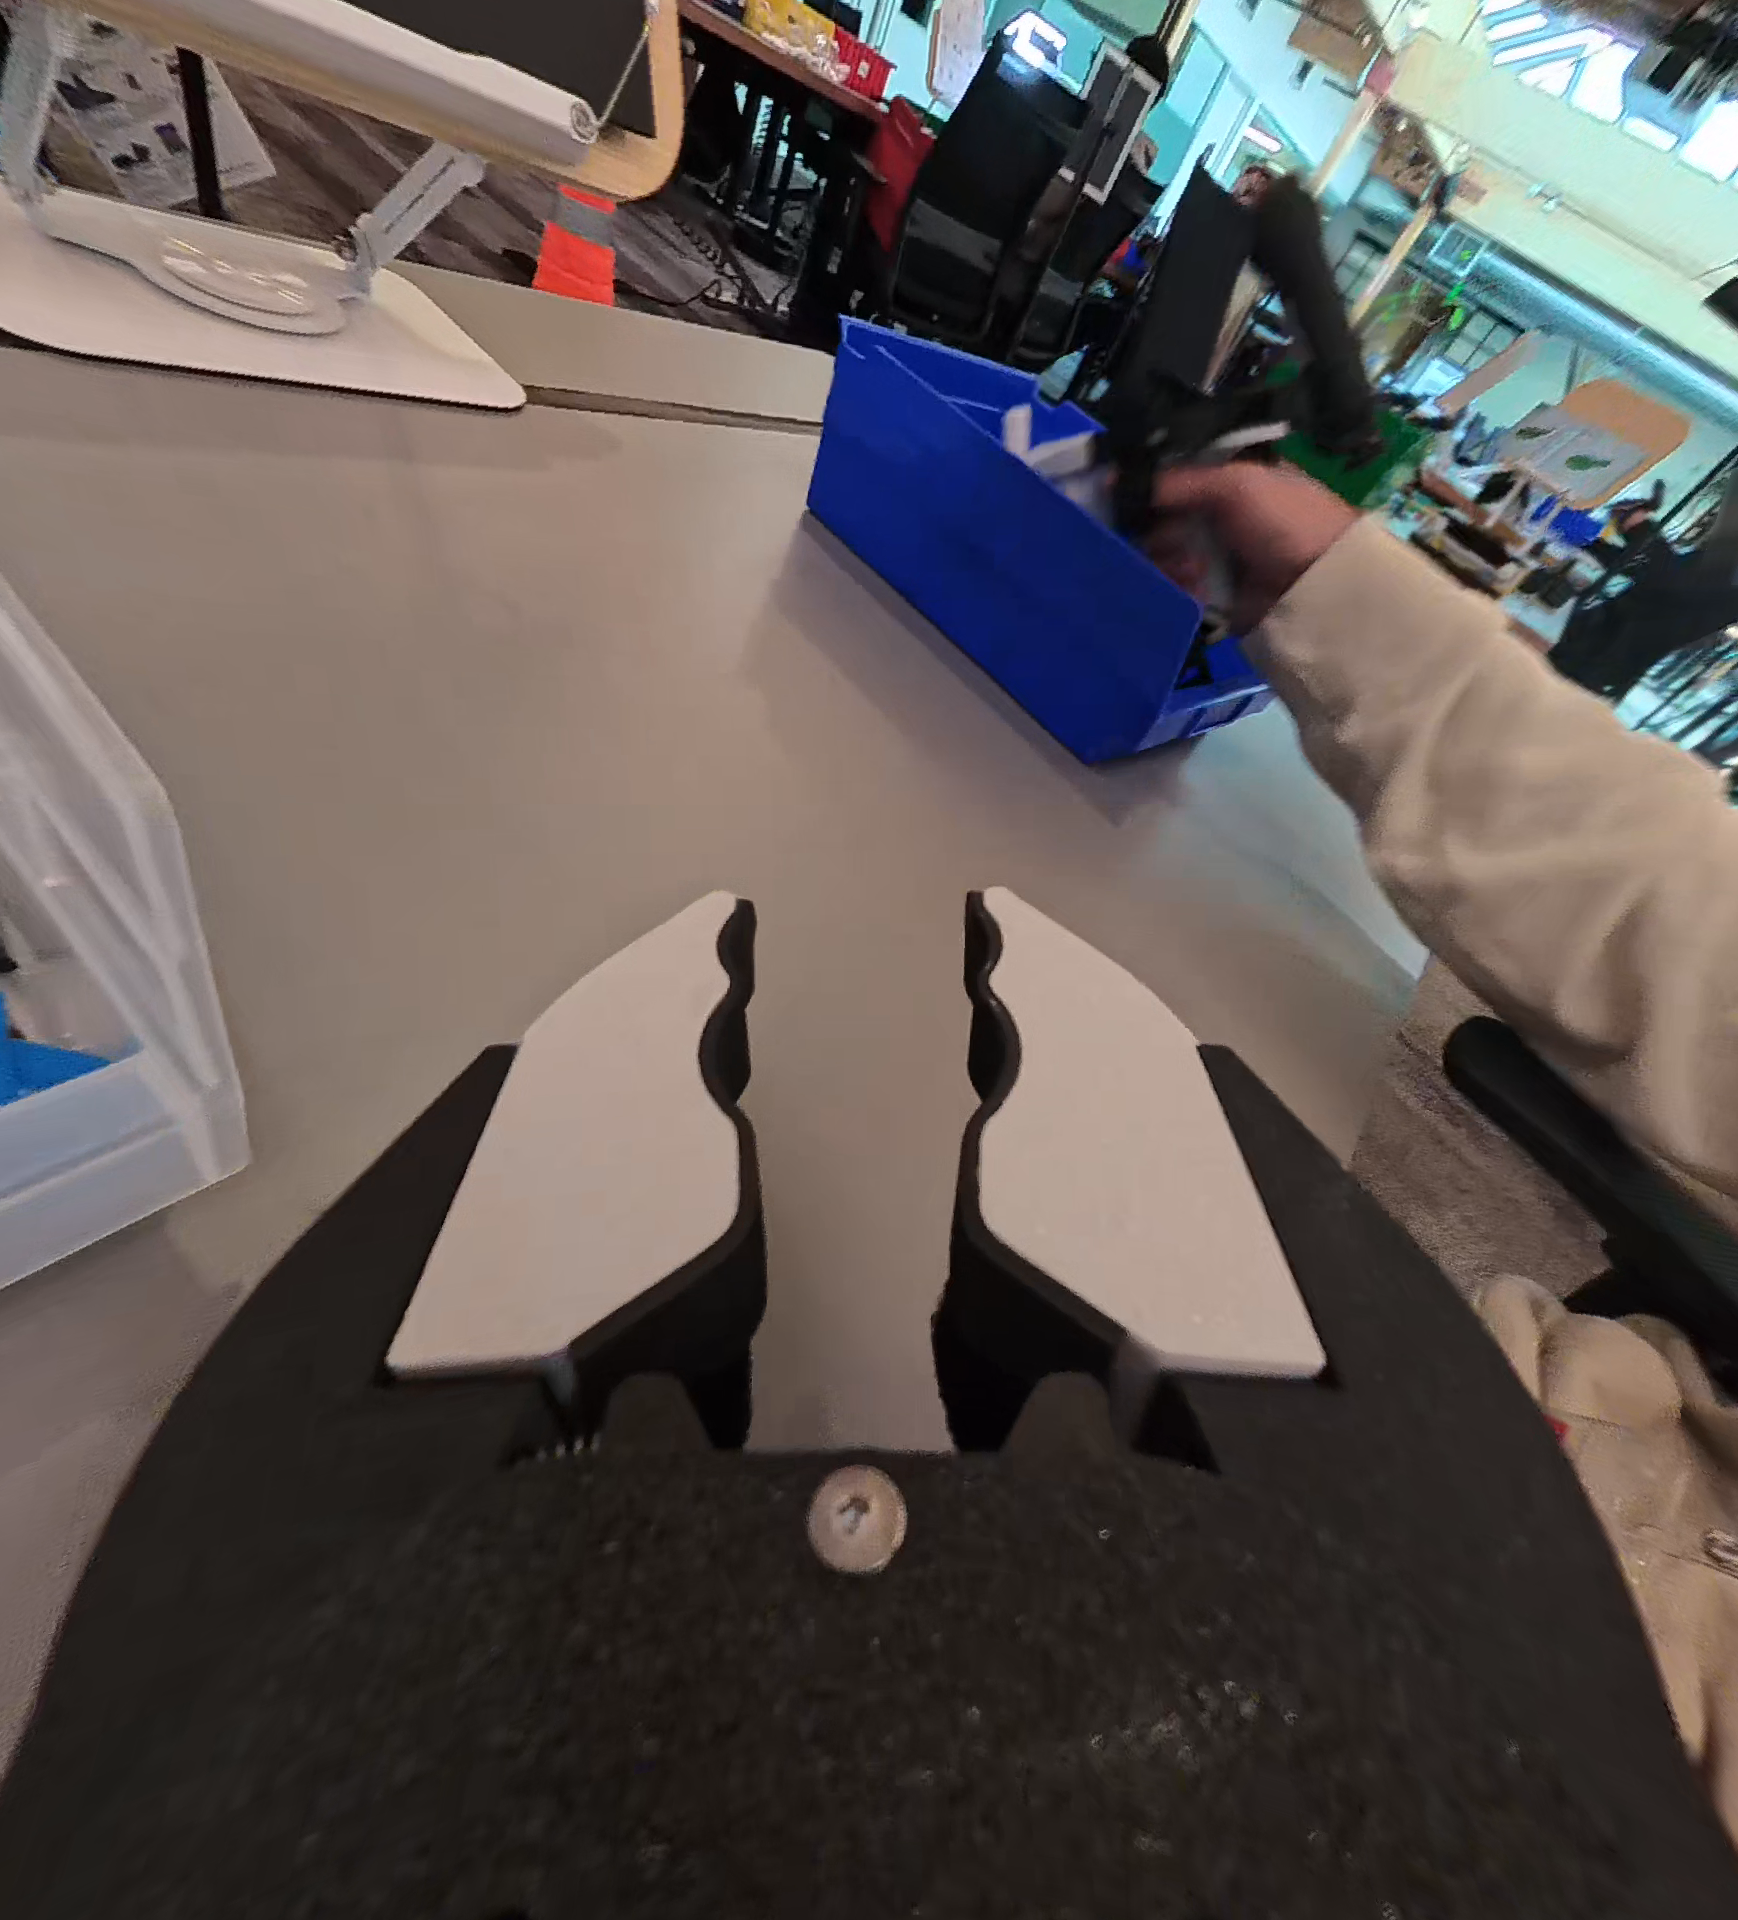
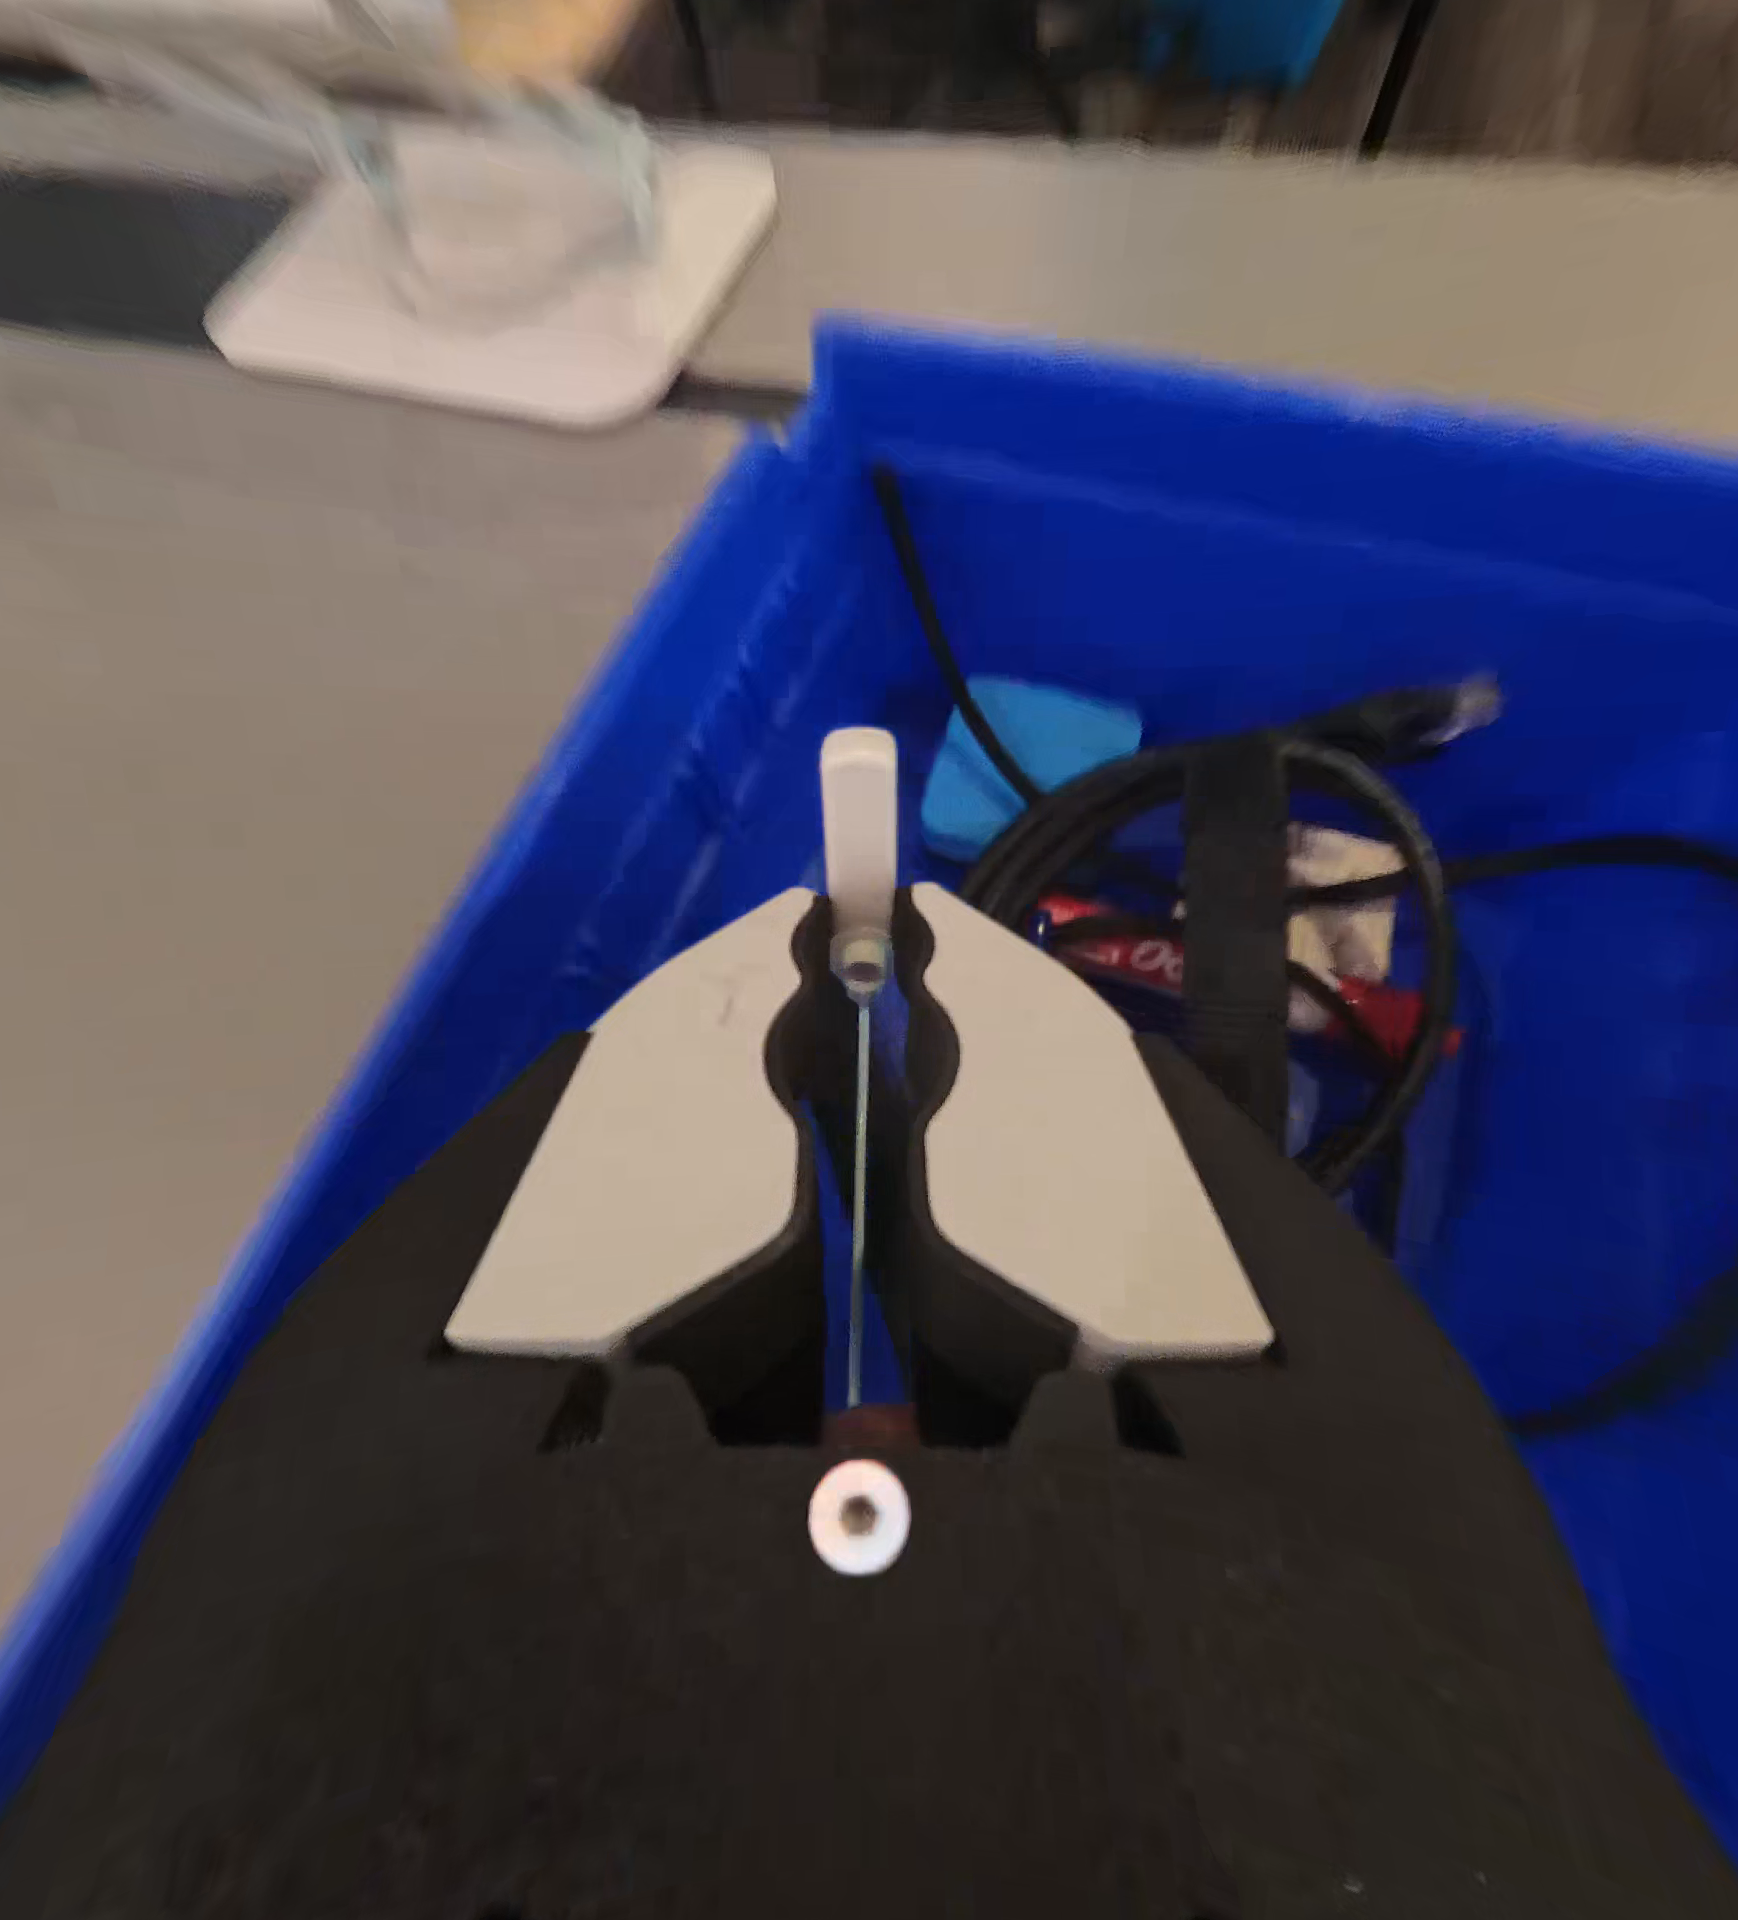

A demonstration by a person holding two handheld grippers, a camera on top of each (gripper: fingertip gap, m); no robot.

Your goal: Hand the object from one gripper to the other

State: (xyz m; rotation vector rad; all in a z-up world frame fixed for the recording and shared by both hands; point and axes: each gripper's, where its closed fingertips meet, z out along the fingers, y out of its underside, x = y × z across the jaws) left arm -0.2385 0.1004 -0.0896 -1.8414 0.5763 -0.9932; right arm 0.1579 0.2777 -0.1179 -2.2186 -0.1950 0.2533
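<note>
My right gripper (image 2: 860,904) is shut on a small white tool (image 2: 857,810). Its white handle sticks out past the fingertips, and its thin metal pin (image 2: 860,1195) runs back between the jaws. The gripper hangs over the left end of a blue bin (image 2: 740,644), and the view is blurred. In the left wrist view the right gripper (image 1: 1073,457) shows in a hand over the blue bin (image 1: 948,540) at the far right of the grey table (image 1: 532,675). My left gripper (image 1: 857,914) is open and empty, low over the table near its front, well apart from the bin.
The bin holds coiled black cables (image 2: 1208,831), a light-blue piece (image 2: 1031,748) and red-and-white items. A clear plastic container (image 1: 44,935) stands at the left. A white stand on a flat base (image 1: 221,301) sits at the back left. A beige sleeve (image 1: 1519,810) crosses the right side. Left tips to right tips: about 45 cm.
</note>
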